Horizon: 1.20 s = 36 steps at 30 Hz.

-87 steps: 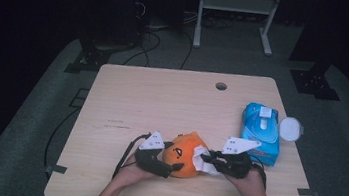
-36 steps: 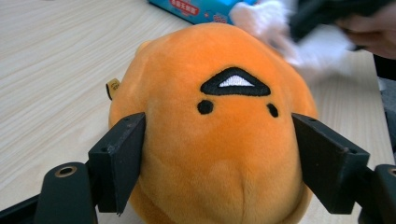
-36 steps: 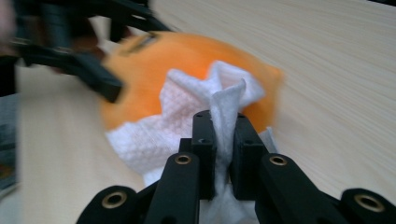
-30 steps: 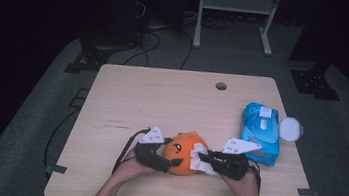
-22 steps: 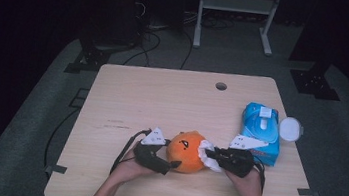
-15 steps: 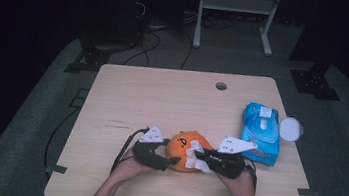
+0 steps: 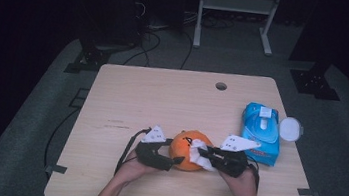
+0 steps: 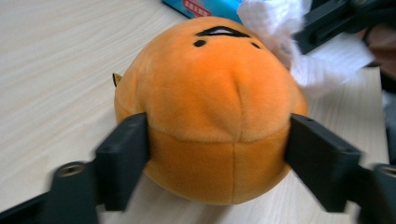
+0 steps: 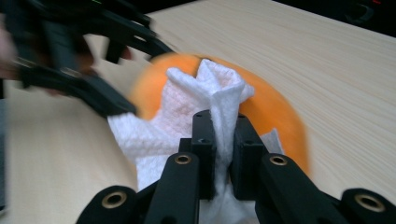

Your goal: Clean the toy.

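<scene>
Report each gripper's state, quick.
Left gripper: jaws clamped on the orange plush toy, having just been opening slightly.
Right gripper: shut on the white tissue, against the toy.

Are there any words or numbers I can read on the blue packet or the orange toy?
Blue wipes packet: a white label on top, print too small to read.
The packet's edge in the left gripper view: a red strip with white characters, too blurred to read.
Orange plush toy: a stitched face, no words or numbers.
White wipe: no print.
</scene>
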### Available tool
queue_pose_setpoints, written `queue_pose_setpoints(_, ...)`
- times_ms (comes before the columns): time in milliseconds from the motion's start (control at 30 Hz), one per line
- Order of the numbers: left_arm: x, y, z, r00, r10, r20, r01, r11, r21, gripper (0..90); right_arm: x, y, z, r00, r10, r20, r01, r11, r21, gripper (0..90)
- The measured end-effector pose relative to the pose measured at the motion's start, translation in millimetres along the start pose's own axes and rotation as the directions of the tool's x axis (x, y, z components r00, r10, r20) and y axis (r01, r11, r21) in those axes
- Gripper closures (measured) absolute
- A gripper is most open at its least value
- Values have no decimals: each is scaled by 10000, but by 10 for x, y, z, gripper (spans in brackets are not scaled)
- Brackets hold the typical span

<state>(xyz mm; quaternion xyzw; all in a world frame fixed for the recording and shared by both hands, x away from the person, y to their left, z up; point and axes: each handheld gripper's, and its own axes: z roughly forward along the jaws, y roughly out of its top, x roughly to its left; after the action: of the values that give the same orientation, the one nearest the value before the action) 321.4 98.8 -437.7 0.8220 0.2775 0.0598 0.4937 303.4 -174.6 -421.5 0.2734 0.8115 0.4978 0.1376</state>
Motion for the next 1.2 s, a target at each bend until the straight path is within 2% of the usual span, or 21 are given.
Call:
queue_pose_setpoints(67,-12,19,19,9996,-281,-20,281,9996,-43,170,-44,-36,-29,9994,339,54,-338,9994,-30,813)
queue_pose_setpoints(133,-43,6,35,9998,36,-177,-37,10000,-52,212,27,-19,-16,9996,183,-214,-184,9998,-33,812)
queue_pose_setpoints(167,-64,-4,34,9994,272,-218,-275,9996,-120,240,77,6,0,9978,215,-621,-222,9997,-107,812)
queue_pose_setpoints(200,-64,-4,34,9994,272,-218,-275,9996,-120,264,77,6,0,9978,215,-621,-222,9997,-107,812)
queue_pose_setpoints(233,-127,-2,37,9953,901,-357,-901,9959,21,282,197,82,42,9967,-235,-782,227,9997,-106,812)
queue_pose_setpoints(267,-159,3,38,9923,1176,-386,-1174,9931,83,295,233,118,54,9965,-473,-683,470,9989,-64,812)
queue_pose_setpoints(367,-210,9,45,9842,1720,-410,-1712,9850,224,302,171,137,36,9985,-378,-400,370,9991,-225,811)
queue_pose_setpoints(433,-206,8,47,9854,1657,-379,-1651,9861,192,275,73,96,-3,9999,-10,-162,6,9998,-220,810)
queue_pose_setpoints(467,-175,13,50,9936,1091,-285,-1090,9940,78,231,27,69,-20,9999,92,-49,-93,9998,-160,811)
queue_pose_setpoints(500,-155,20,53,9981,594,-158,-595,9982,-45,186,-5,42,-35,9998,206,2,-206,9997,-97,812)
queue_pose_setpoints(567,-132,32,60,9999,-109,39,110,9998,-178,145,-18,6,-44,9992,378,-136,-378,9993,-13,814)
queue_pose_setpoints(600,-136,32,72,9998,-121,-140,119,9999,-97,150,13,7,-36,9993,296,-218,-296,9996,20,814)
queue_pose_setpoints(733,-215,6,79,9951,880,-444,-888,9959,-155,276,182,125,21,9984,-295,-488,291,9995,-79,813)
queue_pose_setpoints(800,-298,16,90,9841,1690,-544,-1690,9856,39,302,182,175,26,9983,-475,-338,469,9987,-188,813)
queue_pose_setpoints(867,-348,14,101,9749,2162,-537,-2156,9763,168,308,109,167,-4,9996,-274,-111,272,9994,-225,813)
queue_pose_setpoints(967,-335,10,101,9778,2046,-459,-2045,9788,78,263,-57,80,-60,9994,233,257,-230,9997,-119,813)
queue_pose_setpoints(1000,-280,18,103,9930,1141,-296,-1147,9932,-183,211,-87,49,-73,9990,313,325,-311,9995,-53,813)
queue_pose_setpoints(1033,-248,21,105,9991,401,-102,-405,9984,-407,178,-89,28,-85,9988,360,318,-360,9994,-20,813)
queue_pose_setpoints(1067,-248,21,105,9991,401,-102,-405,9984,-407,165,-66,22,-88,9991,392,181,-391,9992,-56,813)
queue_pose_setpoints(1100,-222,33,125,9995,-289,-94,285,9985,-461,167,-21,33,-83,9991,420,-86,-420,9991,-104,813)
queue_pose_setpoints(1200,-316,28,140,9960,819,-354,-833,9957,-402,262,169,128,-17,9983,-135,-565,126,9998,-168,813)
